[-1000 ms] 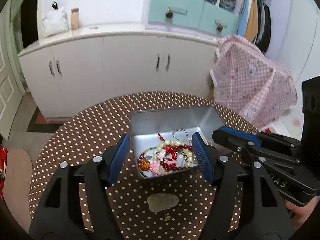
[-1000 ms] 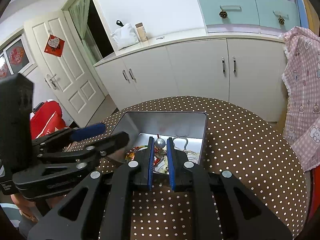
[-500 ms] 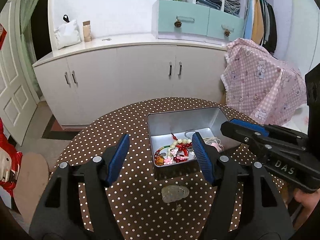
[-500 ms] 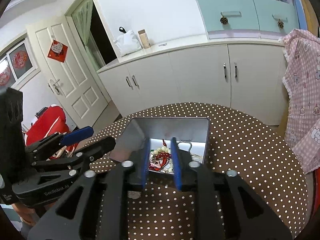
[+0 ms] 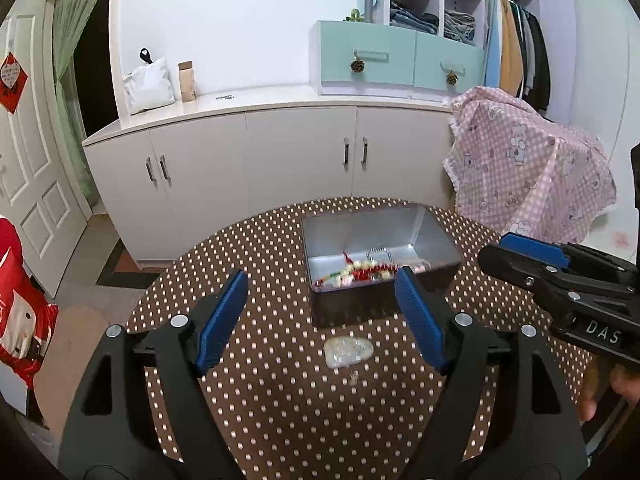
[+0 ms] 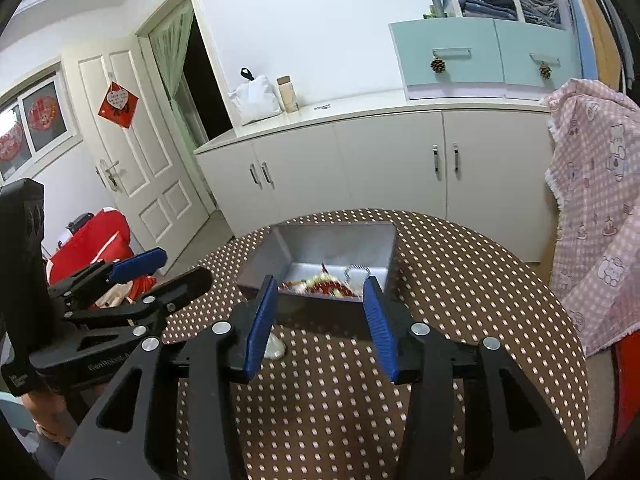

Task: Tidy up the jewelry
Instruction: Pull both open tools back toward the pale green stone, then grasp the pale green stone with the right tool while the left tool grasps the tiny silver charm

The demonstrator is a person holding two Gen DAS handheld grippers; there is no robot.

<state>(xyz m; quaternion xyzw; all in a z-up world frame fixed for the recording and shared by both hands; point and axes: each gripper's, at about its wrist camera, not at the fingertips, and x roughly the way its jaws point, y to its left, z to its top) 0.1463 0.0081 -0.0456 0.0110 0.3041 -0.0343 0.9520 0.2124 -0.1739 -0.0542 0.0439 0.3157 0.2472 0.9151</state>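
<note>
An open silver metal tin stands on the brown polka-dot round table. Inside it lies a tangle of beaded jewelry, red, white and green. A small pale translucent piece lies on the table in front of the tin. My left gripper is open and empty, held back from the tin. My right gripper is open and empty, also short of the tin's near wall. Each gripper shows at the side of the other's view.
White cabinets run along the far wall with a white bag and a jar on top. A pink checked cloth drapes over something right of the table. A red bag sits on the floor at left.
My right gripper was shut over the tin on a silver bead; it has opened and pulled back empty. Both grippers have drawn back and up from the tin.
</note>
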